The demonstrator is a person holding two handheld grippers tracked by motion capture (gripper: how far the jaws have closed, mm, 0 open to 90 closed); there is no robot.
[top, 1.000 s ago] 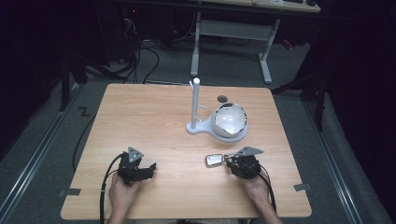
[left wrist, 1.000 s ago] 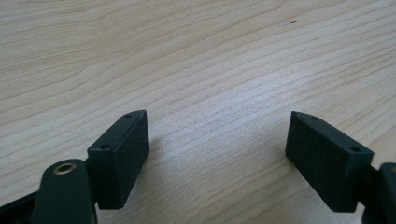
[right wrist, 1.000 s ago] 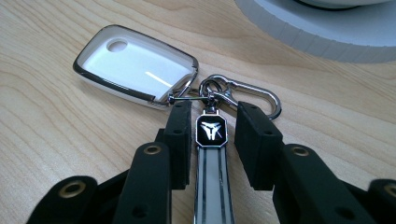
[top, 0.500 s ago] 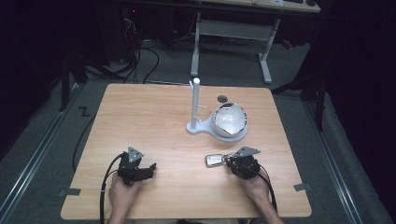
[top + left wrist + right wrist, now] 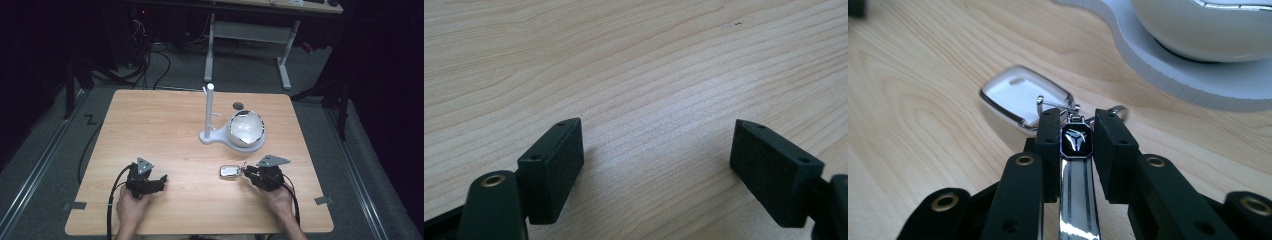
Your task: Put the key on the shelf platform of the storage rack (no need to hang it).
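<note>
Right gripper: jaws have just been closing and now clamp a chrome key strap that runs back between them, its black emblem plate flush with the pad tips. Just beyond the tips, joined through a small ring, lies the clear-cased key fob, flat on the wooden table and tilted to the left of the jaw line. Farther ahead and to the right of the jaws stands the white stand base carrying a white dome; its upright white post appears in the high view, well beyond the fob.

Left gripper: jaws wide apart with bare tabletop between them, resting near the person's edge, well apart from the right gripper in the high view.

Technique, as judged: the grip sits on the strap, not the fob, so the fob will likely swing once lifted. Raise slowly and straight up until the fob hangs clear of the table, then carry it level. If the post is the goal, approach with the ring leading. Keep the clamp firm; chrome is slippery.
</note>
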